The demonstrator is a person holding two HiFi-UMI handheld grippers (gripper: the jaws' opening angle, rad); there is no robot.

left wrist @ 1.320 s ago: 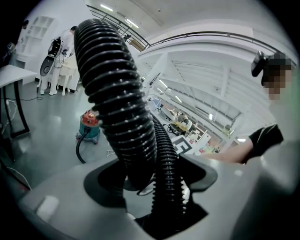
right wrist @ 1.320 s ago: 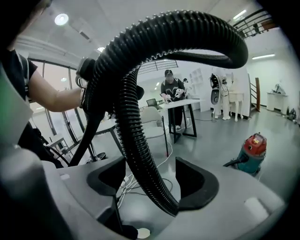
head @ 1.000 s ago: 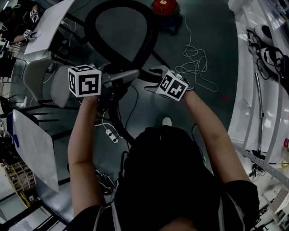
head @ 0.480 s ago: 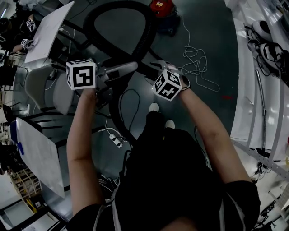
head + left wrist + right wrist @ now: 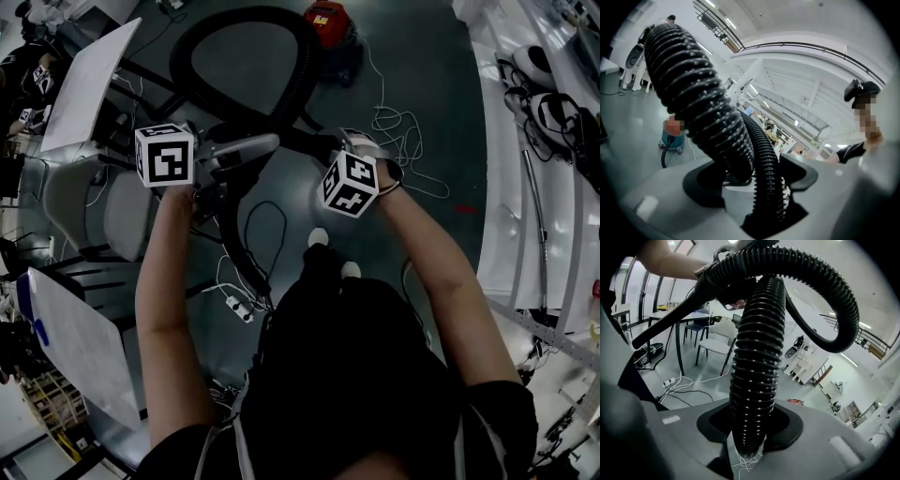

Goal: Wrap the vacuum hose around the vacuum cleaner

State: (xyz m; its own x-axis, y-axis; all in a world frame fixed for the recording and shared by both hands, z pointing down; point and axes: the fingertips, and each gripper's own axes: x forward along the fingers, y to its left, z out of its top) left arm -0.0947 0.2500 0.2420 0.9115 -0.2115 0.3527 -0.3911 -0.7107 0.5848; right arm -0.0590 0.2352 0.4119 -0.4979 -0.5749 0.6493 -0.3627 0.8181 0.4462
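Looping wide, the vacuum hose point(image 5: 300, 56) is black and ribbed.

In the head view, the hose point(image 5: 302, 70) loops at upper centre, with the vacuum point(image 5: 330, 21) just right of it at the top edge. A cord point(image 5: 401, 131) lies on the floor point(image 5: 422, 56) below the vacuum. A table point(image 5: 89, 75) stands upper left, a chair point(image 5: 117, 206) below it, and a power strip point(image 5: 237, 308) lies lower, left of centre.

Black ribbed hose point(image 5: 752, 362) rises from bottom centre, pressed between the right gripper's point(image 5: 749, 430) jaws, which have just been closing, then loops across the upper right.
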